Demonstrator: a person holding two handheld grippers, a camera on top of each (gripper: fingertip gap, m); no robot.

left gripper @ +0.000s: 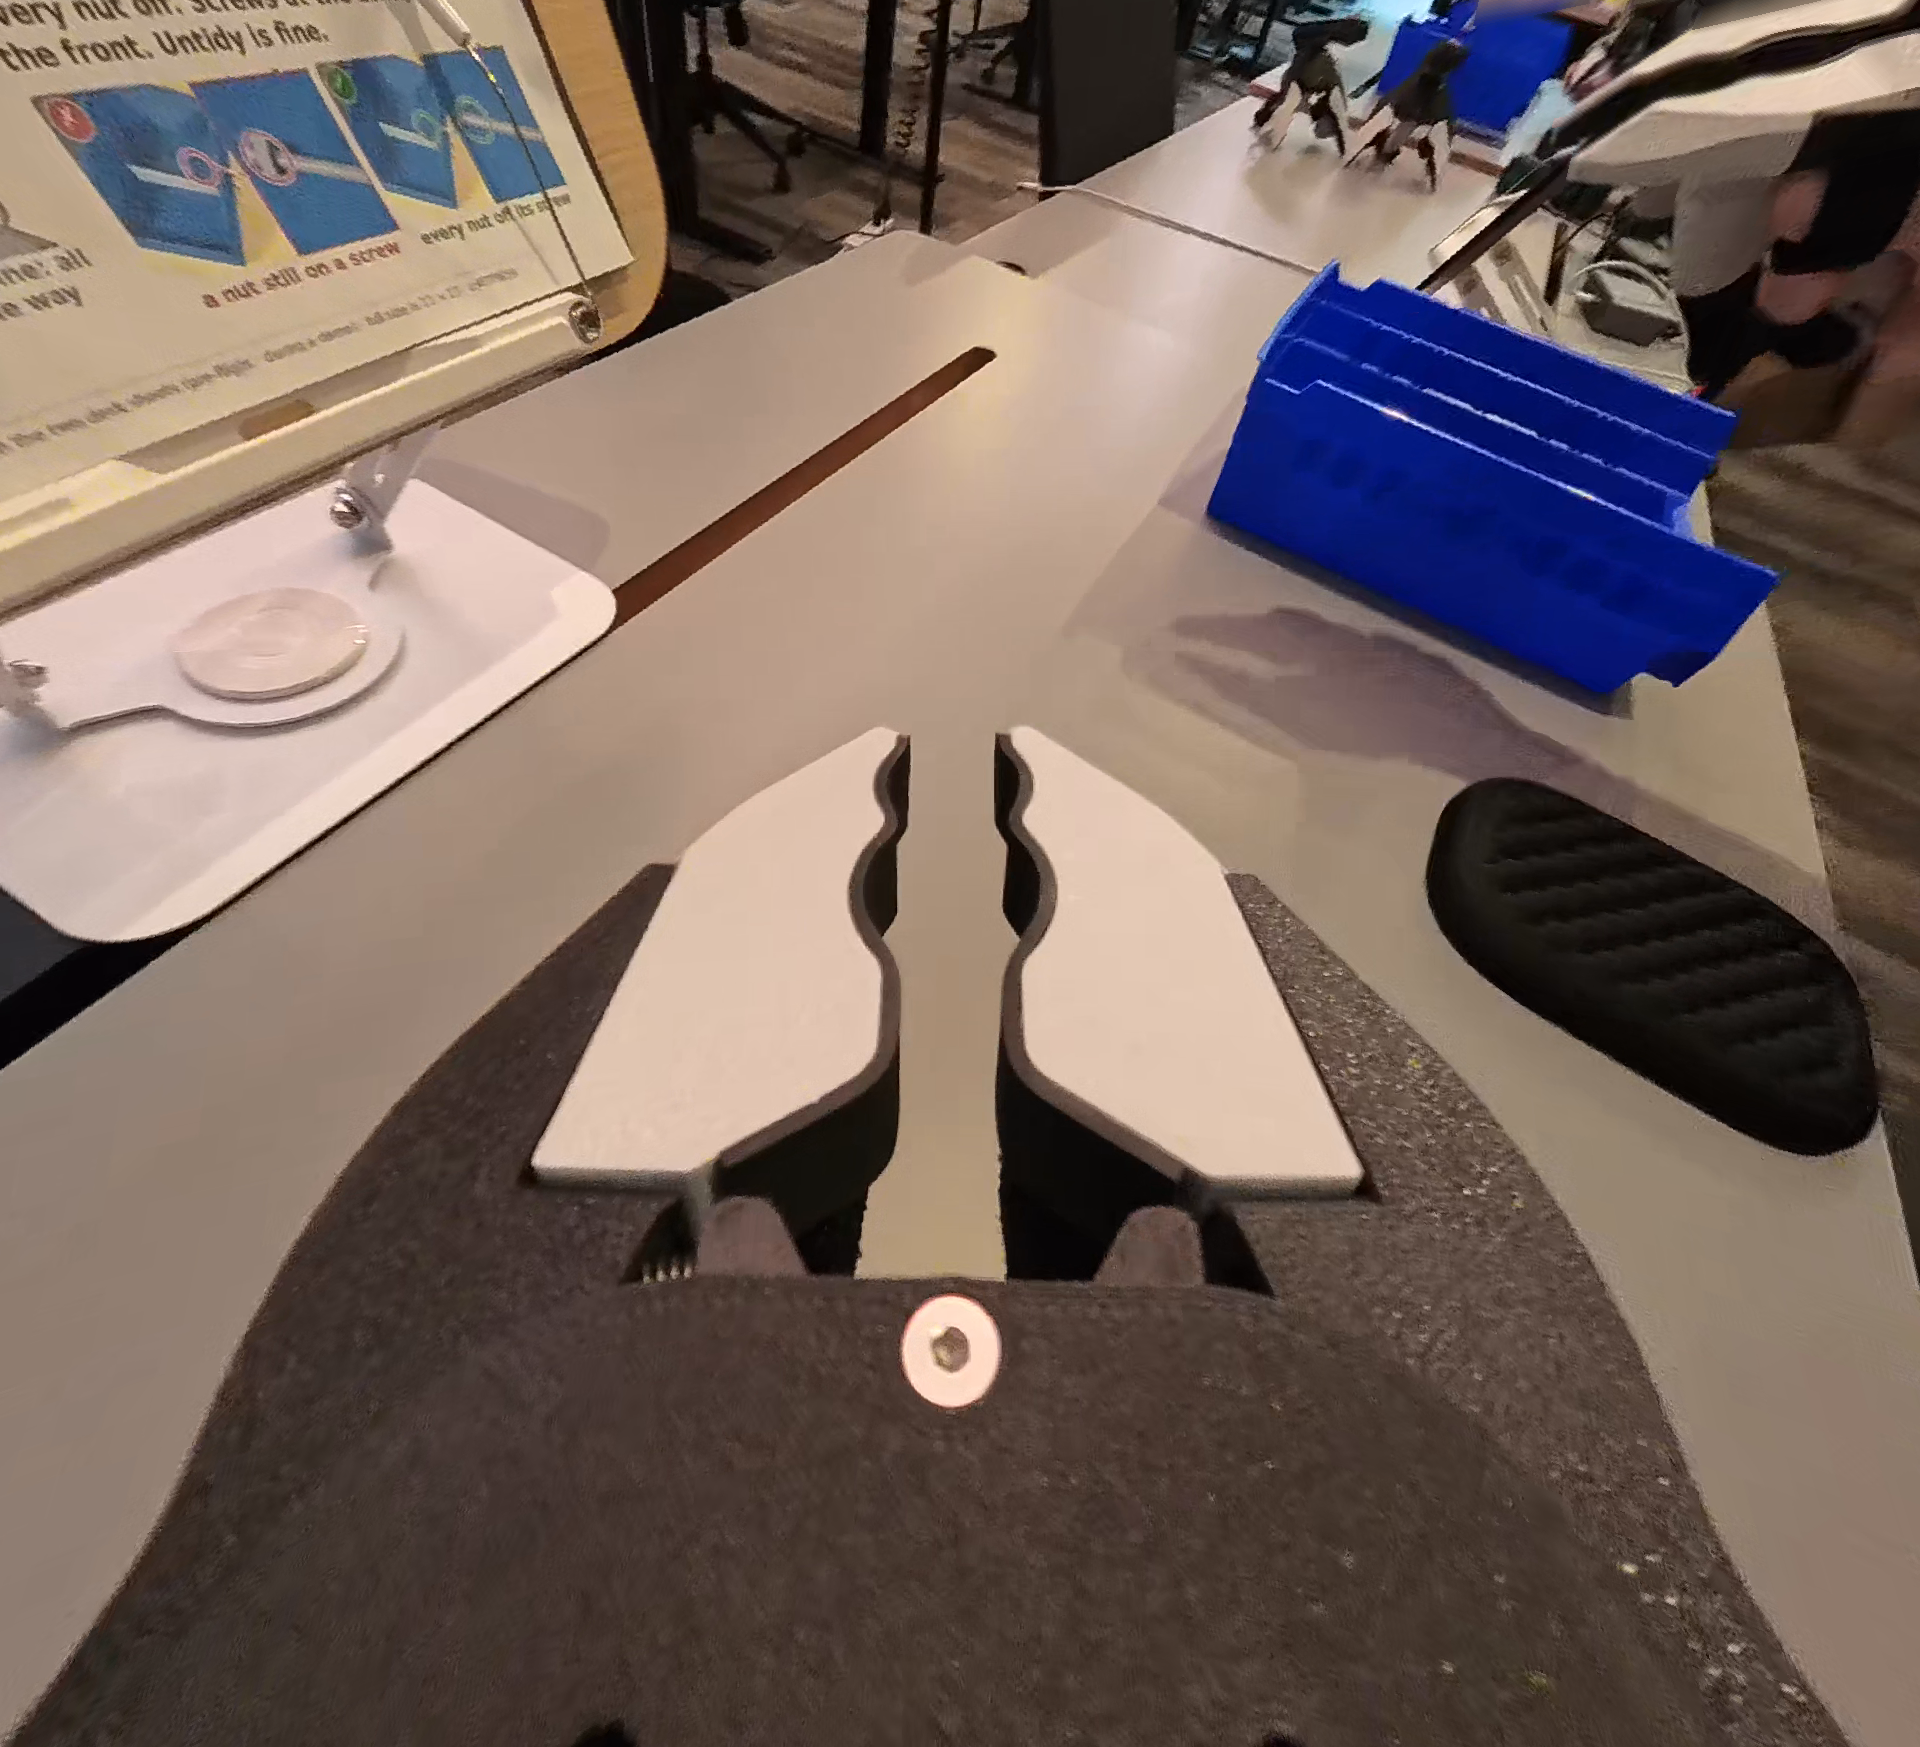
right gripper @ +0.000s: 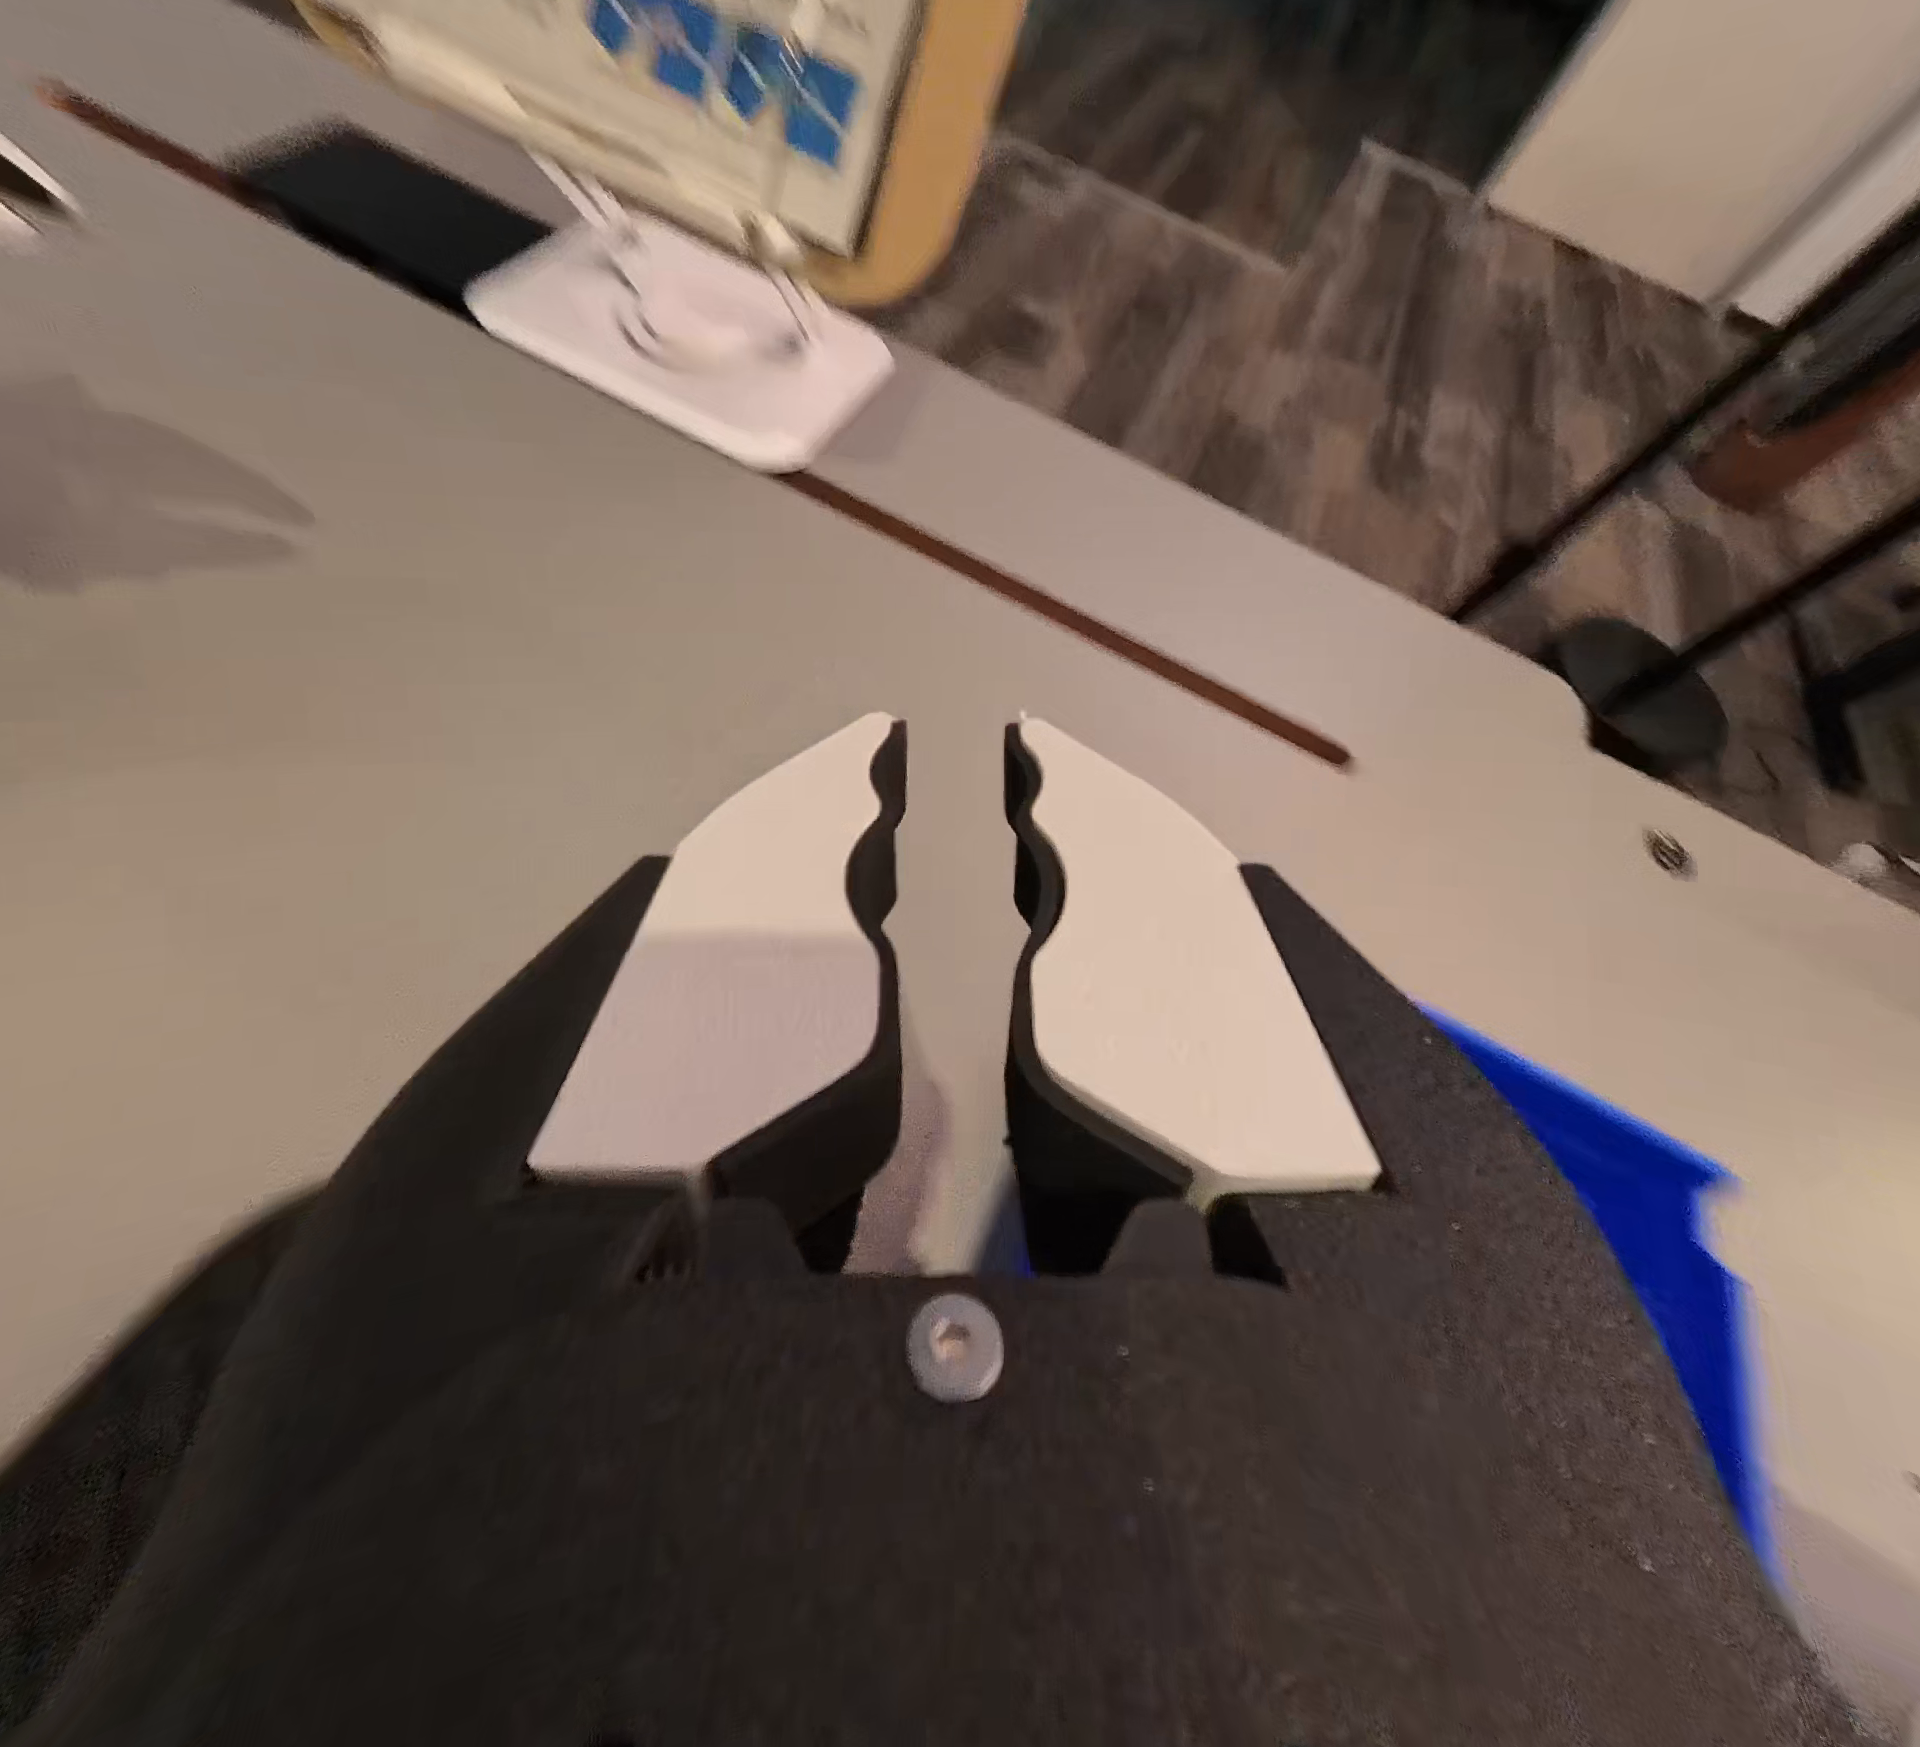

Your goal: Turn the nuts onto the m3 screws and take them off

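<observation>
My left gripper [left gripper: 951, 741] is open and empty, with a narrow gap between its white fingers, low over the grey table [left gripper: 935, 554]. Blue plastic bins [left gripper: 1475, 502] stand to its right; their contents are hidden. The other gripper [left gripper: 1745, 97] shows at the top right, above the bins. My right gripper [right gripper: 954, 723] is open and empty over the grey table [right gripper: 416, 658]. A blue bin edge [right gripper: 1621, 1209] shows under its right side. No screws or nuts show in either view.
An instruction sheet on a wooden stand [left gripper: 260, 87] with a white base [left gripper: 260, 710] is at the left; it also shows in the right wrist view [right gripper: 644, 14]. A black ridged pad [left gripper: 1652, 959] lies at the right. A dark slot [left gripper: 810, 482] crosses the table. Across from one pair of fingers to the other is roughly 30 centimeters.
</observation>
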